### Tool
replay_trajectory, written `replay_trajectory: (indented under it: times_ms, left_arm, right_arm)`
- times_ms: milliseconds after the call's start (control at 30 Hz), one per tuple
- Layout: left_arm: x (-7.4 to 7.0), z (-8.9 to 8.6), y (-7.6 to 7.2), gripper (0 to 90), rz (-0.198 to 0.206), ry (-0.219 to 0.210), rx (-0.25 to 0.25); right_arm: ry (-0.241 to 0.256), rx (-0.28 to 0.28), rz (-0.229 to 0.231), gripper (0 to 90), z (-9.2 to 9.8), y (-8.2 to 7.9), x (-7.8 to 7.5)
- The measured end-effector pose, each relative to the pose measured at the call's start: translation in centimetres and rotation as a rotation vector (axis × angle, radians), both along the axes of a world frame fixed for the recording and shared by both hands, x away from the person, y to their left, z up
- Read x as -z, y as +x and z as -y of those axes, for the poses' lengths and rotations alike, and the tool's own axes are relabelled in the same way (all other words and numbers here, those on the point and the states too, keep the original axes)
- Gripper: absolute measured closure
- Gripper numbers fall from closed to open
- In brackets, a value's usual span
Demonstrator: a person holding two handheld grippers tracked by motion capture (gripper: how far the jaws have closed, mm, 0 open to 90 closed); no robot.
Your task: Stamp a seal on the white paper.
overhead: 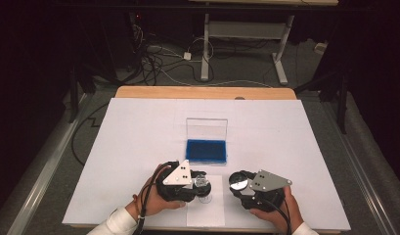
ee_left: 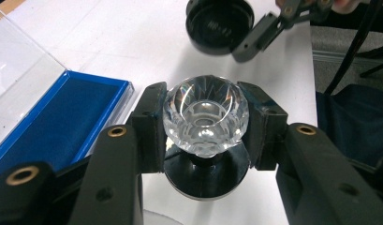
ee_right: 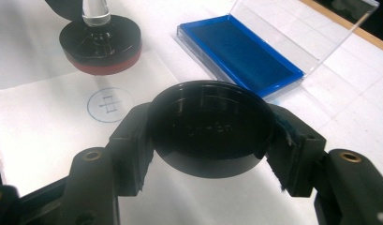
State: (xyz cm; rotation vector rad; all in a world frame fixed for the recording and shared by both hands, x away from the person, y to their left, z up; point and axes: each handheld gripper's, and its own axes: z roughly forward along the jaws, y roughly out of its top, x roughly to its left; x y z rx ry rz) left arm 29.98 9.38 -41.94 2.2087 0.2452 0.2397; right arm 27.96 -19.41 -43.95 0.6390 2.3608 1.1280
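Observation:
My left gripper [ee_left: 205,122] is shut on the faceted clear knob of a round stamp [ee_left: 205,115], whose black base with a red pad [ee_right: 101,44] hovers just above a white sheet of paper [ee_right: 48,136]. A blue circular print [ee_right: 109,105] marks that paper beside the stamp. My right gripper [ee_right: 210,133] is shut on the stamp's black round cap [ee_right: 211,123], held hollow side up; that cap [ee_left: 219,26] also shows in the left gripper view. In the high view the left gripper [overhead: 200,183] and the right gripper [overhead: 236,183] sit side by side near the front edge.
An open ink pad case with a blue pad [overhead: 206,151] and an upright clear lid [overhead: 206,128] lies mid-table, just beyond both grippers. A white cover [overhead: 139,132] spreads over the wooden table [overhead: 202,92]. Cables and a desk frame [overhead: 244,44] lie on the floor behind.

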Motion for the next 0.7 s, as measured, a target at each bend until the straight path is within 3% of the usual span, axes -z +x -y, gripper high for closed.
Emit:
replay_trajectory:
  times_ms: [267,700]
  left_arm:
    - [0.3,0.0,-0.1,54.4,-0.009,0.012,0.006]
    - [1.2,0.4,0.5,54.4,-0.039,0.025,0.029]
  right_arm:
    - [0.015,0.032,0.019,38.4,1.5,-0.3,-0.5]
    - [0.02,0.063,0.001,38.4,2.4,0.0,-0.3]
